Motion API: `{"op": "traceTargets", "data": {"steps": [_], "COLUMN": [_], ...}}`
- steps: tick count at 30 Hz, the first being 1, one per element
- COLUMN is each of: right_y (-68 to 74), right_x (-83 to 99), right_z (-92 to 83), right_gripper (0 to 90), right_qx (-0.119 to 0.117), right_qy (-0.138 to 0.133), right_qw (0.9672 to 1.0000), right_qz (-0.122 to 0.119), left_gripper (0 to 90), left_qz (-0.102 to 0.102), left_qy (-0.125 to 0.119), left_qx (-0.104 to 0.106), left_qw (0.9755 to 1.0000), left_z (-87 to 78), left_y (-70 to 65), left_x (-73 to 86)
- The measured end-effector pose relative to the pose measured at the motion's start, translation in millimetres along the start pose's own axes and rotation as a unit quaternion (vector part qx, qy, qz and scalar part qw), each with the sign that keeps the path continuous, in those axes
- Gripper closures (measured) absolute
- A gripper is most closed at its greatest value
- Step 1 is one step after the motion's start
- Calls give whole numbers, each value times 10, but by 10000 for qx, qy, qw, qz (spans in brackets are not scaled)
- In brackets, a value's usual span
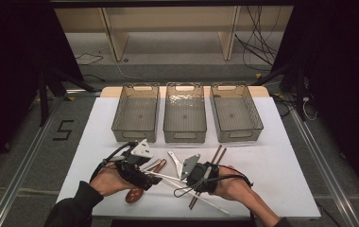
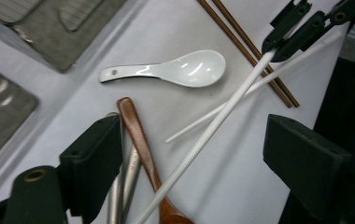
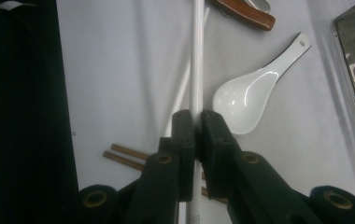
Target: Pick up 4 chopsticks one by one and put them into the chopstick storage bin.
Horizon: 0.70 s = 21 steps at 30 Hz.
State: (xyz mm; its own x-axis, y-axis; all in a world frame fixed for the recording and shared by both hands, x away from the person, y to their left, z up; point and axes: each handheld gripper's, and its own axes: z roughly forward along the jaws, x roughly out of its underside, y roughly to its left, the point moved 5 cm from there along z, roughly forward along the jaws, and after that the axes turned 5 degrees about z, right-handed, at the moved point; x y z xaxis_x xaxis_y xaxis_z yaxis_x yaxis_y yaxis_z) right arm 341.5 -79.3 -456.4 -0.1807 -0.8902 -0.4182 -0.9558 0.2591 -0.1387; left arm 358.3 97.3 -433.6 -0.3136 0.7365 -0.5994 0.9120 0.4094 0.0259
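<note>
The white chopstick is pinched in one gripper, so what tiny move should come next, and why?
Probably close the left gripper on the white chopstick: the right gripper already clamps one end, and the stick runs between the left's open jaws, untouched.

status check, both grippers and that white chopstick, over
Right gripper shut on long white chopstick. Left gripper open, straddling it. Brown wooden spoon lies underneath.

We hold our right gripper [image 3: 195, 123] clamped tight, jaws pressed together on a thin rod. Our left gripper [image 2: 192, 154] stands wide apart, pads touching nothing, both forearms low and angled inward.
</note>
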Motion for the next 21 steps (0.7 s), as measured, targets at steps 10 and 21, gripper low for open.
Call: {"op": "traceTargets", "data": {"steps": [10, 21], "right_y": [45, 98], "right_x": [-7, -25], "right_z": [-9, 1], "right_gripper": [851, 852], "right_qx": [33, 29], "right_qy": [106, 157], "right_qw": [9994, 9982], "right_qz": [-333, -579], "left_gripper": [313, 494], "left_qz": [394, 599], "left_qy": [594, 819], "left_qx": [263, 488], "left_qw": [9971, 9936], "left_z": [156, 241], "left_y": [-130, -205], "left_x": [-26, -8]}}
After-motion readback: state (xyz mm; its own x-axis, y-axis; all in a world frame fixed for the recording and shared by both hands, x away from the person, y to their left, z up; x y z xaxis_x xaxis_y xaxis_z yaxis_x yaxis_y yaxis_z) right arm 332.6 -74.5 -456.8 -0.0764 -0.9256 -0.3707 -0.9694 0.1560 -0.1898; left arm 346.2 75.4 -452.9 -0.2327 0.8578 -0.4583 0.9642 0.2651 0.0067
